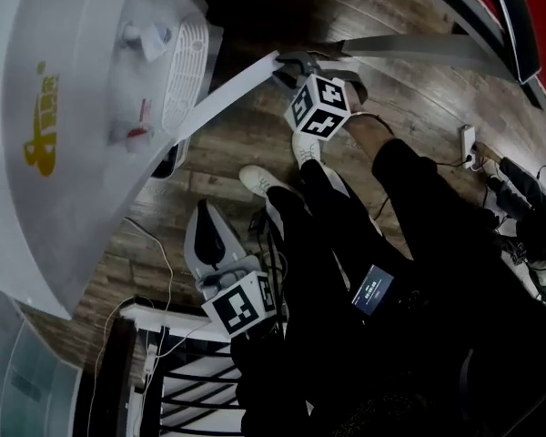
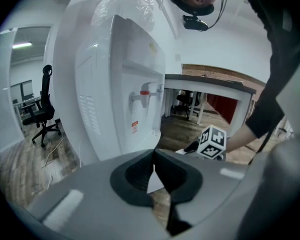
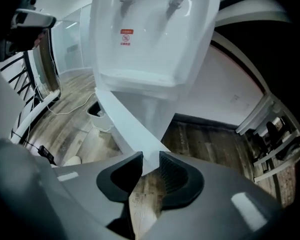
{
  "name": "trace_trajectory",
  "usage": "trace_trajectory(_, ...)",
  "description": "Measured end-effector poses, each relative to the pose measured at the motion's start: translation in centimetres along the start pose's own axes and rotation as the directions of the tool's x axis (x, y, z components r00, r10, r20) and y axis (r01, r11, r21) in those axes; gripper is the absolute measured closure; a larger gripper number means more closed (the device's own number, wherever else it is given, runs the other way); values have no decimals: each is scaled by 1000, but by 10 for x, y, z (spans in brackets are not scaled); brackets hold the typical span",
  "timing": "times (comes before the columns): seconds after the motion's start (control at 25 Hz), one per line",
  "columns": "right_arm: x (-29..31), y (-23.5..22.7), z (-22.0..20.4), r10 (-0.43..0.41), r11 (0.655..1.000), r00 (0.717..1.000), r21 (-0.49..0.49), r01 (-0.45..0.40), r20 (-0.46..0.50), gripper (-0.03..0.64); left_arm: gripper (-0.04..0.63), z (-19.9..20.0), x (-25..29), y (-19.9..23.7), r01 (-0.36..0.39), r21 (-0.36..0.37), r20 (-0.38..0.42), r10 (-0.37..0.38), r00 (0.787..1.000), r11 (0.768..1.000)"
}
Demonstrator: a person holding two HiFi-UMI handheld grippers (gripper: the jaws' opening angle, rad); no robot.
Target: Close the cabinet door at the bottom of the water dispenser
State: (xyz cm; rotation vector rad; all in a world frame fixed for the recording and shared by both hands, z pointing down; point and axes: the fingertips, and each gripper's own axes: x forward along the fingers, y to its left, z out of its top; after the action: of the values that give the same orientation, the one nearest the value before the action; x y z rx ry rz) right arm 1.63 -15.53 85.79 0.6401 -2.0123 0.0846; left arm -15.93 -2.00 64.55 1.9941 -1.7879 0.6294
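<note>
The white water dispenser (image 1: 64, 107) fills the left of the head view. Its lower cabinet door (image 1: 227, 94) stands swung out as a white panel toward the right. My right gripper (image 1: 287, 62), below its marker cube, is at the door's free edge. In the right gripper view the door (image 3: 125, 124) runs down into the right gripper (image 3: 150, 166), and the pads grip its corner. My left gripper (image 1: 203, 212) hangs lower in the picture, away from the door. In its own view the left gripper (image 2: 154, 156) has its tips together with nothing held.
The taps (image 1: 146, 35) and drip grille (image 1: 184, 62) sit above the door. The person's shoes (image 1: 259, 178) stand close to the door. A power strip with cables (image 1: 469, 144) lies on the wooden floor to the right. A black railing (image 1: 191, 381) is at the bottom. An office chair (image 2: 42, 109) stands behind the dispenser.
</note>
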Motion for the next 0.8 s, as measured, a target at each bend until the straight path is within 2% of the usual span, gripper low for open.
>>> trace_trajectory(0.2,21,-34,23,-42,999,999,27,41,35,532,589,0,6,-6,14,-47,-22,-16,1000,999)
trace_trajectory(0.36,46,-62,58,-54,996,995,72,48,85,541,589,8,15,-1,12,-44,-17,-13,1000,999)
trace_trajectory(0.52,67,-75,77,-20,998,999,57,18,47,556,589,8,21,-6,13,-70,-18,-15,1000,997)
trace_trajectory(0.6,77,-74,87,14,994,999,106,-17,29,541,589,7,24,-4,11,-69,-22,-12,1000,998)
trace_trajectory(0.68,81,-79,100,0,986,999,167,-9,48,557,589,9,27,-4,8,-68,-19,-9,1000,998)
trace_trajectory(0.8,78,-88,94,-13,978,999,210,6,33,557,589,14,30,-7,14,-73,-11,-15,1000,997)
